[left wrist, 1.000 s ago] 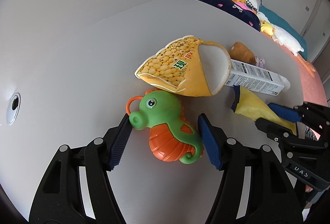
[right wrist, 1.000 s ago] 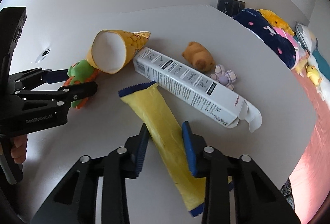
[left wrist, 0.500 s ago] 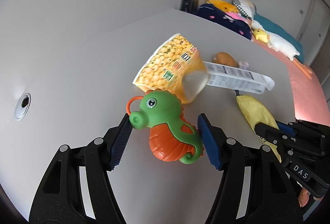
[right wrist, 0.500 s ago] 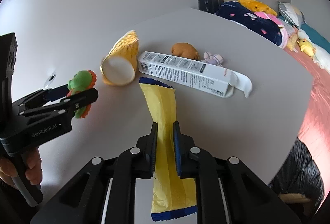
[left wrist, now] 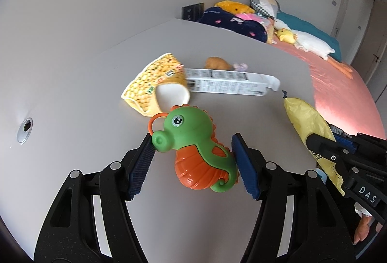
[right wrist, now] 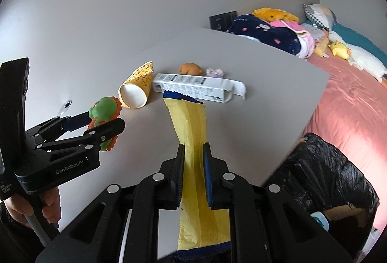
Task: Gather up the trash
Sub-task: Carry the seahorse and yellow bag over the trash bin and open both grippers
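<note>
Above the counter [right wrist: 254, 62], my right claw [right wrist: 193, 171] has just clamped and lifted the yellow wrapper [right wrist: 191, 122]; my left claw [left wrist: 193, 161] grips the seahorse toy [left wrist: 196, 144], its tail hidden.

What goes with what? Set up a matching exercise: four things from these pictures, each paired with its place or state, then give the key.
1. seahorse toy
2. yellow wrapper
3. corn-print cup
4. white carton

A. lying on its side, open mouth toward the cameras
B. clamped in the right gripper
C. flap open at one end
D. held in the left gripper

Pairs: 1-D, 2-B, 3-A, 4-C
</note>
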